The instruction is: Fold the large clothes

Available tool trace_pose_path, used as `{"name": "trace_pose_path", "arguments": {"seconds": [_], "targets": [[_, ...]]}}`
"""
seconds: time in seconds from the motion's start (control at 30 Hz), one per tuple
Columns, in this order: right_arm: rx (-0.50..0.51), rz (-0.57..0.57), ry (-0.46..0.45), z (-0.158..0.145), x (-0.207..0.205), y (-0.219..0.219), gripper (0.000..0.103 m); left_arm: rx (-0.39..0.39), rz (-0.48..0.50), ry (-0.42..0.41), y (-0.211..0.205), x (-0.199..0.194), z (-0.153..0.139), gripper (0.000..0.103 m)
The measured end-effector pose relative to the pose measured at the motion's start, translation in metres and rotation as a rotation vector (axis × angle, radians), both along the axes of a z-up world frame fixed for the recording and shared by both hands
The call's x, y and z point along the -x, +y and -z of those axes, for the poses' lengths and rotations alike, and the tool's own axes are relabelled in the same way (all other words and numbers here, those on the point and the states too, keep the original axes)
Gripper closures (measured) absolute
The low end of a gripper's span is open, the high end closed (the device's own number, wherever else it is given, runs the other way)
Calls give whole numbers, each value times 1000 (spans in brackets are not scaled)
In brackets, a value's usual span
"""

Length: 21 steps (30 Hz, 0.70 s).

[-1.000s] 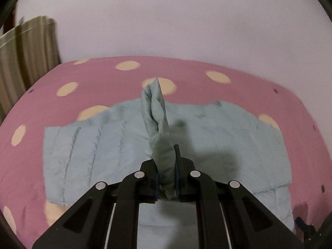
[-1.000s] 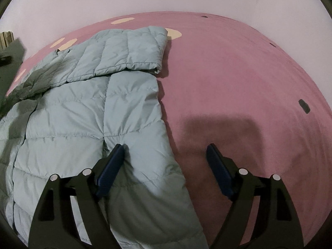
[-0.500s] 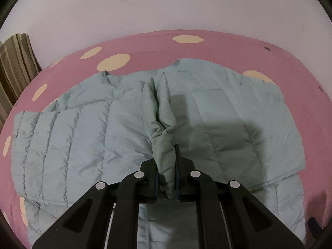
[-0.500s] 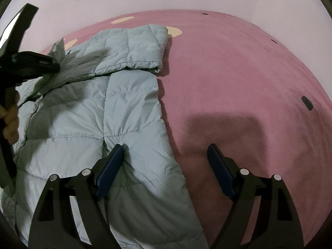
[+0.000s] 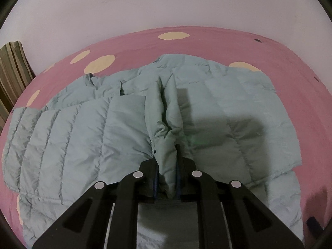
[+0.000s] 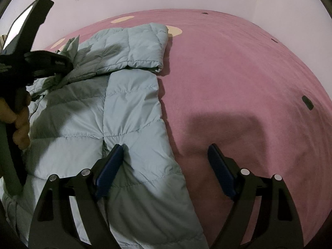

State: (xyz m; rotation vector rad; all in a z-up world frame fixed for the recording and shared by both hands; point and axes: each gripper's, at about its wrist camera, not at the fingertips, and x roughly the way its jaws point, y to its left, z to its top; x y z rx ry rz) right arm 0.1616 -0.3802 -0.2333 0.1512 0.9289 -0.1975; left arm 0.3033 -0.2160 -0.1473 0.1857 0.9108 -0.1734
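Note:
A pale blue quilted puffer jacket (image 5: 72,137) lies spread on a pink bed cover (image 5: 207,43). My left gripper (image 5: 167,170) is shut on a bunched fold of the jacket, held low over the garment. In the right wrist view the jacket (image 6: 130,108) lies at left, with a folded sleeve (image 6: 137,47) across its top. My right gripper (image 6: 166,157) is open and empty over the jacket's right edge; its left finger (image 6: 112,161) is above the fabric, its right finger (image 6: 220,166) above bare cover. The left gripper (image 6: 60,65) also shows there at far left.
The pink cover (image 6: 238,72) has cream spots and stretches bare to the right of the jacket. A pale wall (image 5: 166,4) runs behind the bed. A striped curtain (image 5: 12,68) hangs at the far left.
My left gripper has carried the jacket fold forward and down, so the fold now lies low across the garment. It has come into the right wrist view. My right gripper stayed open in place.

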Motion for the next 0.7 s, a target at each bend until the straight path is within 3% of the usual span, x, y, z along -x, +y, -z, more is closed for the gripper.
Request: {"name": "trace_pose_path", "arguments": {"seconds": [0.23, 0.37, 0.47, 0.7], "targets": [[11, 0, 4, 1, -1, 2, 19, 39, 24, -57, 11, 24, -36, 50], [22, 0, 7, 1, -1, 4, 19, 85, 25, -75, 35, 42, -58, 47], [33, 1, 10, 1, -1, 5, 19, 107, 2, -95, 64, 55, -70, 39], [76, 9, 4, -3, 3, 12, 18, 32, -160, -127, 163, 72, -64, 35]]}}
